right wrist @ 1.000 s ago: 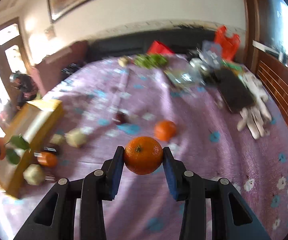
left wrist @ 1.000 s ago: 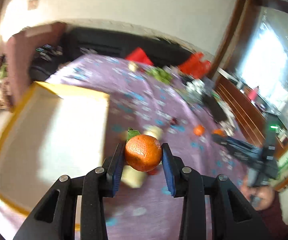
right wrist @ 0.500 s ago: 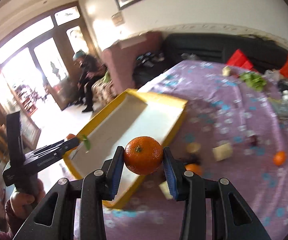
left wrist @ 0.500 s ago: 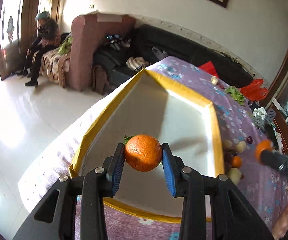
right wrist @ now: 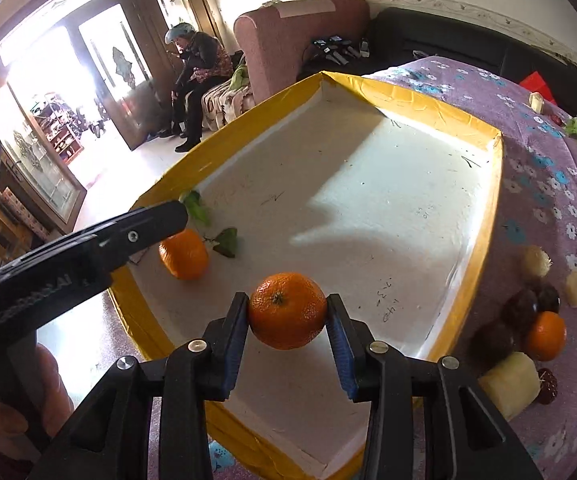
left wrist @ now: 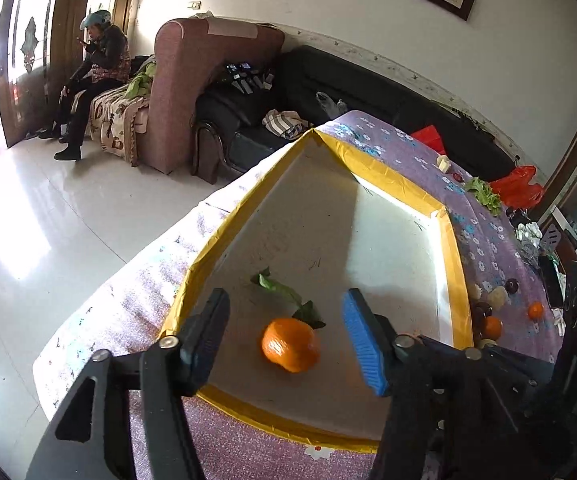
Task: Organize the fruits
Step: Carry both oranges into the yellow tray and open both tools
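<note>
So far, 1 round orange tangerine with a leafy green stem (left wrist: 291, 345) is lying on the white floor of the shallow yellow-rimmed foam tray (left wrist: 444, 216), directly ahead of and between the fingers of the left claw (left wrist: 284, 338), whose jaws are opening and no longer touching it. The right claw (right wrist: 287, 318) is hanging over the near part of the same tray, pinching a second, leafless orange tangerine (right wrist: 287, 310) between its blue pads, so that fruit is not yet set down. Off to the right of the right claw, outside the tray, on the purple flowered cloth of the worktop (right wrist: 560, 184), a loose cluster of fruit (right wrist: 536, 320) is waiting: another orange one, pale peeled pieces and dark round ones. By my judgement, the sorting is only beginning.
</note>
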The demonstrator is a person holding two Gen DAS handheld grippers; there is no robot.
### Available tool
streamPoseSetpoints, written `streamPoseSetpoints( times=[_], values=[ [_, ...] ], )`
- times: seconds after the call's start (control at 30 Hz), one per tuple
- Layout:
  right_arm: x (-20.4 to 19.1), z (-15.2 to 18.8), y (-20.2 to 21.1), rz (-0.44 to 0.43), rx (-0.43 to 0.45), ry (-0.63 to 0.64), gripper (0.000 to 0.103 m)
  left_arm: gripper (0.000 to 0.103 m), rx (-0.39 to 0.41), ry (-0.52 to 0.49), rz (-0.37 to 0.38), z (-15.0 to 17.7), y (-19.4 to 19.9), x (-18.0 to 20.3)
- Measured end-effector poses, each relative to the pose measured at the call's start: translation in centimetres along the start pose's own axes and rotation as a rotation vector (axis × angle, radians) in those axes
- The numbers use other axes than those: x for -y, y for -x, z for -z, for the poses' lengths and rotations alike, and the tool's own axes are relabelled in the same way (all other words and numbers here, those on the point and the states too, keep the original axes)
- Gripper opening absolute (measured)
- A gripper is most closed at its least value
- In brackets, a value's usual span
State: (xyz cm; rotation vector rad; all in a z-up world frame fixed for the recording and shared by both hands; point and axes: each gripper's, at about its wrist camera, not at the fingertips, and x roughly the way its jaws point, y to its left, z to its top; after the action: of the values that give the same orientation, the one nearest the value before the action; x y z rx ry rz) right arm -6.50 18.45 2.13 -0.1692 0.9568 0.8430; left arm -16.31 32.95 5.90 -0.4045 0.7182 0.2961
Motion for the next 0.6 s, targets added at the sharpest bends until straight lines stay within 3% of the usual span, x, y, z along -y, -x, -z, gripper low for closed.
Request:
streamPoseSetpoints(
  times=[0.13, 0.27, 0.37, 0.43, 0.53, 0.6],
  values=[
    [-0.2, -0.4, 1.3, 0.000, 0.023, 0.007, 0.044, 0.066, 0.058, -0.010, -0.009, -0.3, 1.9, 0.4],
    [0.7, -0.6, 6.1, 0.001, 0.132, 0.010, 0.045, 0.074, 0.101, 0.014, 0.012, -0.8, 4.4, 0.8],
    [4.2, -0.2, 10.4, 0.046, 0.227, -0.051, 0.060, 0.080, 0.140, 0.024, 0.049, -0.9, 5.9, 1.4],
    [7.3, 0.4, 12.1, 0.119, 0.255, -0.104, 0.063, 0.082, 0.157, 0.019, 0.066, -0.8, 6.4, 2.2],
    [11.4, 1.4, 12.6, 0.196, 0.218, -0.183, 0.063, 0.082, 0.148, -0.017, 0.099, -0.5, 6.2, 4.2],
    [13.5, 2.5, 12.0, 0.197, 0.177, -0.231, 0.063, 0.082, 0.139, -0.052, 0.114, -0.1, 6.0, 5.4]
  ],
)
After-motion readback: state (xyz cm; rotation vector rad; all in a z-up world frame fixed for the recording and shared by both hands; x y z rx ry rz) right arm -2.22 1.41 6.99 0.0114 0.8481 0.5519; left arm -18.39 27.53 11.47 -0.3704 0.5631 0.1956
